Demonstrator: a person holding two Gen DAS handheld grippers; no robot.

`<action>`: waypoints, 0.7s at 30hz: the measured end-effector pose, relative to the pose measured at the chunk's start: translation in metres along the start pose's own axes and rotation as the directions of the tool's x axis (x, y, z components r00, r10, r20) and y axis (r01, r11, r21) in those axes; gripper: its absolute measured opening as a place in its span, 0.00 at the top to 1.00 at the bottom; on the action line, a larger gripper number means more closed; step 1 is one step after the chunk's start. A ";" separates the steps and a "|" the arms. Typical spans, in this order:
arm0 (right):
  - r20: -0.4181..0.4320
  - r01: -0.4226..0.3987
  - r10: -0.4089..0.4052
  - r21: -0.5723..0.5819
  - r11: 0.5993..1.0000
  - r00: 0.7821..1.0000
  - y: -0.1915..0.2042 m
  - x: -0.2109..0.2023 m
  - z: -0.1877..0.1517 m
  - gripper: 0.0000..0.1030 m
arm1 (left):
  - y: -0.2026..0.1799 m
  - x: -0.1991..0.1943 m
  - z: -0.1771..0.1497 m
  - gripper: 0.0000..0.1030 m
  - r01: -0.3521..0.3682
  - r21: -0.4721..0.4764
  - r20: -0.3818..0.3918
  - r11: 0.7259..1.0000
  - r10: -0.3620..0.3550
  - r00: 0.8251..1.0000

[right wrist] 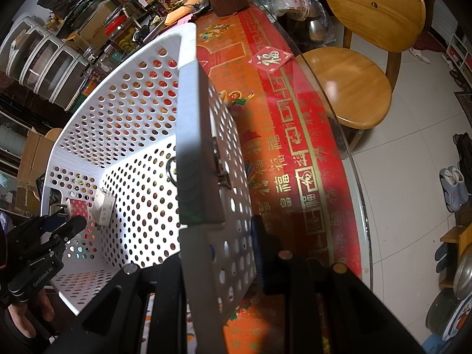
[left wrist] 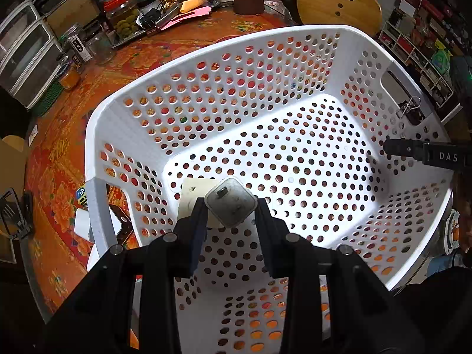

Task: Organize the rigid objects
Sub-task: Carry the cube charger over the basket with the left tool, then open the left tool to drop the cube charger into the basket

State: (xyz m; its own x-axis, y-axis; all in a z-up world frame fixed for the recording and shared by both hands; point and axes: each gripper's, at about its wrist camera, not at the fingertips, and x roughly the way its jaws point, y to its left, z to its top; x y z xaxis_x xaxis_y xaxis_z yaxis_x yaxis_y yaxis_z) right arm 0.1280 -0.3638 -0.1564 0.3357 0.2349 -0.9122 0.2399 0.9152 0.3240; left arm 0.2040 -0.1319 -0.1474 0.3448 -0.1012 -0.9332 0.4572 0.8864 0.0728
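Inside the white basket (left wrist: 224, 67), near its left wall, the left gripper (left wrist: 231, 206) is clenched on a small white charger (left wrist: 230, 202), low over the floor — likely to set it beside the flat white box (left wrist: 191, 197) there. The right gripper (right wrist: 218, 253) clamps the basket's right wall — probably steadying it on the red tablecloth (right wrist: 295, 147).

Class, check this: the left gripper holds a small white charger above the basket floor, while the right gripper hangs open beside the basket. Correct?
Not quite. The right gripper is shut on the basket wall, as the right wrist view shows. The left gripper does hold the charger.
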 end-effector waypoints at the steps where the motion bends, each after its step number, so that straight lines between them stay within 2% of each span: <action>1: 0.000 0.000 0.000 0.000 1.000 1.000 0.000 0.000 0.000 0.80 | 0.000 0.000 0.000 0.70 0.001 0.000 -0.001 1.000 -0.001 1.000; 12: -0.001 -0.001 0.001 0.001 1.000 1.000 0.000 0.000 0.000 0.80 | -0.003 0.007 -0.001 0.69 0.000 0.003 -0.019 1.000 0.000 1.000; 13: -0.001 -0.001 0.001 0.001 1.000 1.000 0.000 0.000 0.000 0.80 | -0.003 0.007 -0.001 0.66 0.002 0.002 -0.021 1.000 -0.002 1.000; 14: 0.000 -0.001 0.001 0.001 1.000 1.000 0.000 0.000 0.000 0.80 | -0.003 0.006 -0.002 0.50 0.007 0.004 -0.017 1.000 -0.007 1.000; 15: 0.000 -0.001 0.001 0.000 1.000 1.000 0.000 0.000 0.000 0.80 | -0.005 0.002 -0.002 0.38 0.019 0.011 0.000 1.000 -0.019 1.000; 16: 0.000 -0.001 0.001 0.001 1.000 1.000 0.000 0.000 0.001 0.80 | -0.006 -0.003 -0.003 0.32 0.017 0.020 0.020 1.000 -0.017 1.000; 17: 0.000 -0.002 0.002 0.002 1.000 1.000 -0.001 0.000 0.000 0.80 | -0.007 -0.008 -0.003 0.21 0.001 0.027 0.043 1.000 -0.002 0.999; 18: 0.000 -0.003 0.003 0.003 1.000 1.000 -0.001 0.000 0.001 0.80 | -0.007 -0.013 -0.002 0.16 -0.008 0.030 0.060 1.000 0.007 0.998; 21: 0.000 -0.003 0.003 0.002 1.000 1.000 -0.002 0.000 0.002 0.80 | -0.001 -0.023 0.000 0.16 -0.012 0.009 0.078 1.000 0.011 0.997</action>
State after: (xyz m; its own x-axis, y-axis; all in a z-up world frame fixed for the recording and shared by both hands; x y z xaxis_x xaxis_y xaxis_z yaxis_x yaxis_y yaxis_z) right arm 0.1291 -0.3658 -0.1566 0.3365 0.2380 -0.9111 0.2410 0.9135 0.3276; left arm 0.1949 -0.1305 -0.1258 0.4130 -0.1264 -0.9019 0.4607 0.8832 0.0872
